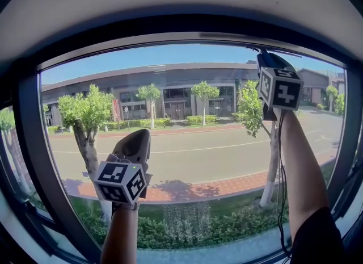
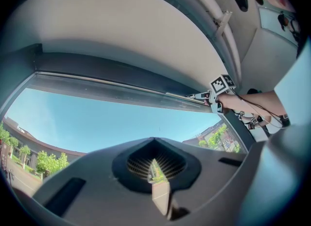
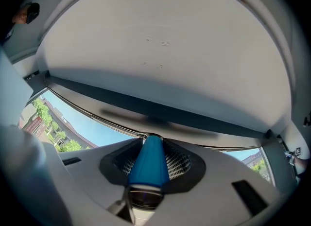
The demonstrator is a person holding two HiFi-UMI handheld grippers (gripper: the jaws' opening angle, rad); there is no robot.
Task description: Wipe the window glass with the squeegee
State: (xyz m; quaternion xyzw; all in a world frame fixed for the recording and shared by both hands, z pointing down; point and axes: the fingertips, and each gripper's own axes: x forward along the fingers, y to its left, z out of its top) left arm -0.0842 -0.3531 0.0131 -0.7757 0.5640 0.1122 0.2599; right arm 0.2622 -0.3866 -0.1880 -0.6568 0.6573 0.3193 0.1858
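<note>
Right gripper (image 1: 265, 58) clamps the squeegee (image 3: 147, 164) at the window (image 1: 193, 155) top, blade probably flush; pull down evenly. Left gripper (image 1: 136, 141) is closed, empty.

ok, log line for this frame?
right gripper: shut on squeegee, up at top frame | left gripper: shut, empty, lower, facing window glass

From the head view I can't see the squeegee (image 3: 148, 164): the right gripper (image 1: 267, 58) covers it. In the right gripper view only its blue handle shows, and I can't make out the blade end. The window frame (image 1: 28, 143) runs off the picture's lower edge.
</note>
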